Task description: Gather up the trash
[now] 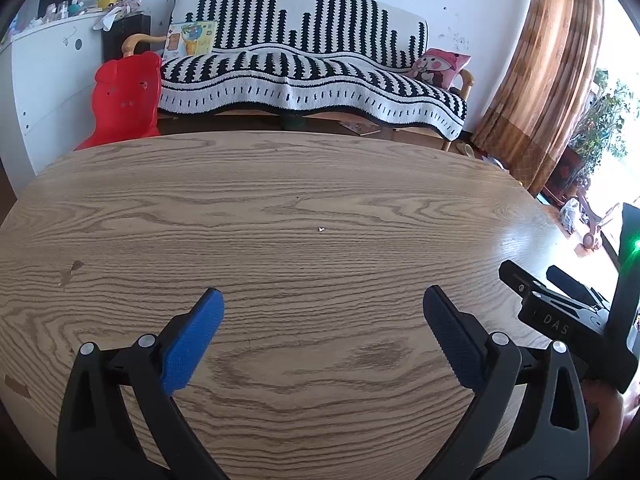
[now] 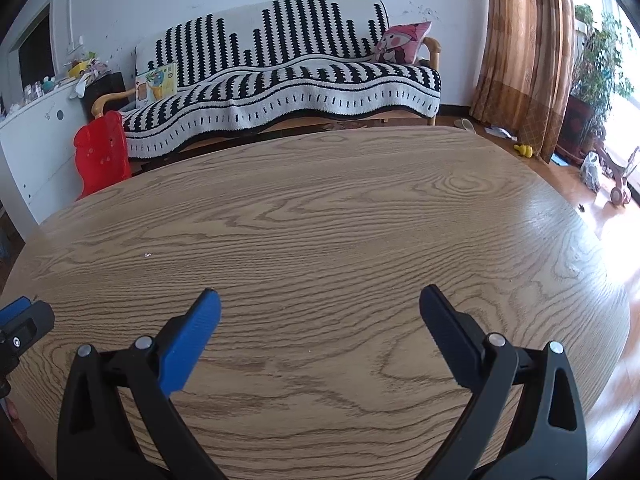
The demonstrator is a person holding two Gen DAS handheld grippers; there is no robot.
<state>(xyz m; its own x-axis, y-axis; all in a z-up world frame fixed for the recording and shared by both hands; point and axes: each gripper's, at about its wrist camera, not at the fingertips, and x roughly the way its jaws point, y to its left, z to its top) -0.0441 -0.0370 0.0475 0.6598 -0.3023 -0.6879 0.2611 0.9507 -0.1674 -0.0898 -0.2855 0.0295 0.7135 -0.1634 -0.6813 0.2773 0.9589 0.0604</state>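
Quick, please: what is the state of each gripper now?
Left gripper: open, holding nothing, above the wooden table.
Right gripper: open, holding nothing.

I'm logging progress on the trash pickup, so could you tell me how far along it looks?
Done: the wooden table looks nearly bare. In hand: nothing; the left gripper and right gripper are both open and empty above it. Left: one tiny white scrap on the tabletop, also seen from the right wrist. No bin is visible.
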